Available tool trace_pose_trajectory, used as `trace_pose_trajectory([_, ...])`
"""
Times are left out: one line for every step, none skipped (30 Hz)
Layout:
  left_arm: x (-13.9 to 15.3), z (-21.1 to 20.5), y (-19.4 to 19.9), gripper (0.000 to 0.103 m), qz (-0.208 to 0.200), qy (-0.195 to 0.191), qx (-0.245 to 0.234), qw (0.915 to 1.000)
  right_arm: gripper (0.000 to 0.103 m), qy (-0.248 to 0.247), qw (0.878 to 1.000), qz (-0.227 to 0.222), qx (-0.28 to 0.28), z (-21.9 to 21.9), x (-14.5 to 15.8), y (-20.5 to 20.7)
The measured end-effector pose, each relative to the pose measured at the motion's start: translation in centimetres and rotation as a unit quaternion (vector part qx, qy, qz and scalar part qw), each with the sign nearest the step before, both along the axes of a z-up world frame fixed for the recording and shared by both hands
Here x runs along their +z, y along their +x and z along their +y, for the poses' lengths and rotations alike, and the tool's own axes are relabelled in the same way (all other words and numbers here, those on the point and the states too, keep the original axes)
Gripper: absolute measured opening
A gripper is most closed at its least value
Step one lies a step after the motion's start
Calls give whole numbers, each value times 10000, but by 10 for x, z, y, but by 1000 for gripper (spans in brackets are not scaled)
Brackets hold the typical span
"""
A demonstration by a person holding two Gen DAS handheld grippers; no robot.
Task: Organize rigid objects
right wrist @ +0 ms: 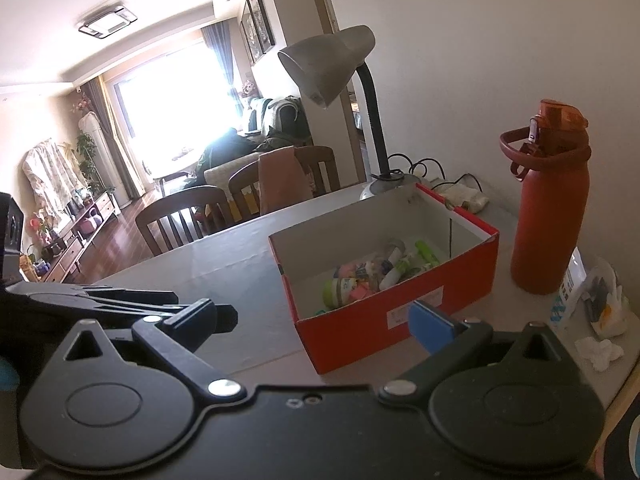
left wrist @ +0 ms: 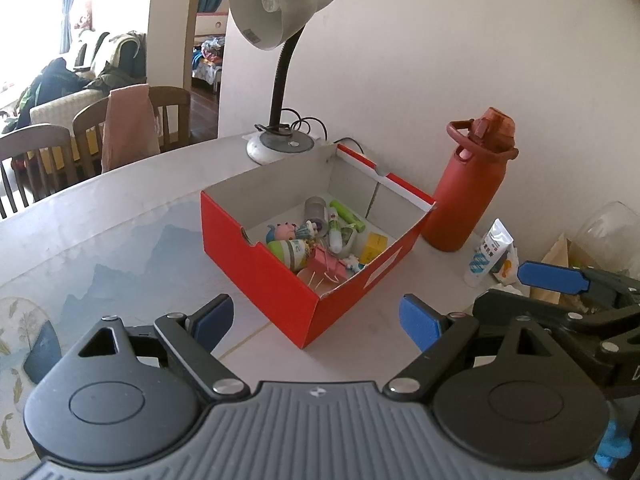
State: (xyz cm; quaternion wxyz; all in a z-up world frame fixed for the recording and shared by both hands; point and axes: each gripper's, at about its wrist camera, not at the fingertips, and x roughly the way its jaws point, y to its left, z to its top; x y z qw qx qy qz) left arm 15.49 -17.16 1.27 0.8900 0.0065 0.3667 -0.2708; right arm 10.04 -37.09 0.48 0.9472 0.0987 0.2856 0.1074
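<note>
An open red cardboard box [left wrist: 280, 276] [right wrist: 360, 320] stands on the table and holds several small things: toy figures, a green tube, a yellow carton and pink clips. My left gripper [left wrist: 318, 320] hovers just short of the box's near corner, open, with nothing between its blue pads. My right gripper [right wrist: 320, 324] sits close beside it on the right, also open and empty, facing the box's labelled side. In the left wrist view a blue pad [left wrist: 552, 278] of the right gripper shows at the right edge. The left gripper's dark fingers [right wrist: 120, 298] show at the left of the right wrist view.
A tall red water bottle [left wrist: 464, 192] [right wrist: 548, 208] stands right of the box. A grey desk lamp [left wrist: 280, 12] [right wrist: 332, 64] is behind it by the wall. A white tube [left wrist: 486, 254] and crumpled tissue [right wrist: 598, 352] lie at the right. Wooden chairs [right wrist: 180, 216] line the table's far edge.
</note>
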Motion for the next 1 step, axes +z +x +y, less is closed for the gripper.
trace_pose_trajectory([0, 0, 0, 90, 17, -5, 4, 10000, 102, 0, 10000, 5, 3, 0, 0, 0])
